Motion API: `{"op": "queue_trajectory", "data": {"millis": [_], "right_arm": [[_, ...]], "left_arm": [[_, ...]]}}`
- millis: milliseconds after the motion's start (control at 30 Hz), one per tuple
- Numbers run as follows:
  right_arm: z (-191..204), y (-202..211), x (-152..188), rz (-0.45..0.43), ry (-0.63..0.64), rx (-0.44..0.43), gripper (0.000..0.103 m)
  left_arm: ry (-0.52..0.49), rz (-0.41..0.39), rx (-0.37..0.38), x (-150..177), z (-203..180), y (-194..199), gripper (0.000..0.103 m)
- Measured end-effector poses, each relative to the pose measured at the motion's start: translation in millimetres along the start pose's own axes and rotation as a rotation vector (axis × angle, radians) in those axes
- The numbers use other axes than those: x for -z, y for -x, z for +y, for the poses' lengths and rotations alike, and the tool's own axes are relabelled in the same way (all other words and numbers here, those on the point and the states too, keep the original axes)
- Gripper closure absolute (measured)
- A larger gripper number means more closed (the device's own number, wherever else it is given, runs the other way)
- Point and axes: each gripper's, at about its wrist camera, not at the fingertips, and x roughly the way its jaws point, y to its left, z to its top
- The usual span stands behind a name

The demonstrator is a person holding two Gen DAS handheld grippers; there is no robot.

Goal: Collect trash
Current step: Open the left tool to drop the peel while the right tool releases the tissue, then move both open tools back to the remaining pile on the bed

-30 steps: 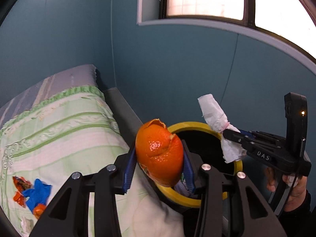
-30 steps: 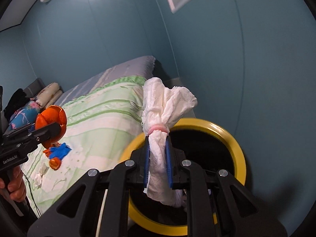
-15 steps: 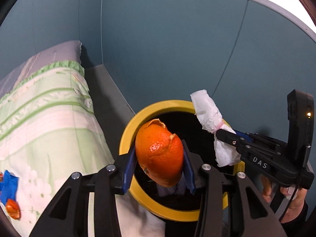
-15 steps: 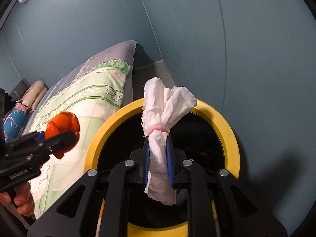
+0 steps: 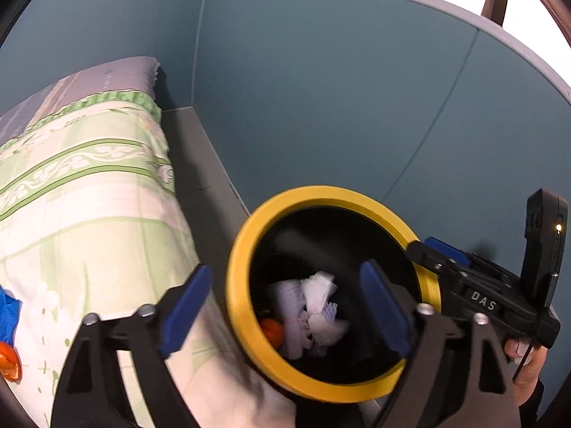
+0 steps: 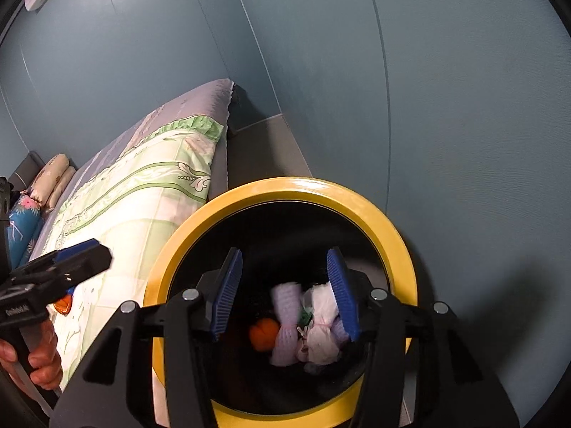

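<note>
Drop step done: both tongs, left tongs (image 5: 285, 303) and right tongs (image 6: 282, 292), just opened and empty over the bin (image 6: 399, 228), peel (image 6: 264, 333) and tissue (image 6: 321, 324) inside; next, the scraps (image 5: 9, 335) near the bed's (image 5: 89, 221) edge.

Left gripper (image 5: 282, 303) and right gripper (image 6: 283, 292) both tilted downward, jaws just opened, nothing between the pads; hands grip handles.
</note>
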Motion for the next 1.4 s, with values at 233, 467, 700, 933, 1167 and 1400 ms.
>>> {"op": "queue_trajectory", "data": {"millis": [233,467,700,933,1167,1400], "right_arm": [[19,8,0,-0.049,0.05,0.034,0.033],[55,16,-2,-0.082,0.115,-0.011,0.014],[116,23,-3,-0.102,0.205,-0.157,0.008],[201,27,3,-0.108,0.353,-0.292,0.008],[294,7,30,-0.049,0.517,-0.401,0.008],[363,-29,67,0.054,0.624,-0.457,0.008]], "left_arm": [[0.048,-0.035,-0.094,6,41,27,0.008],[0.117,-0.073,-0.17,19,96,71,0.008],[0.193,-0.127,-0.268,42,158,133,0.008],[0.281,-0.161,-0.407,82,222,195,0.008],[0.393,-0.155,-0.517,134,283,239,0.008],[0.474,-0.094,-0.55,183,327,245,0.008]]}}
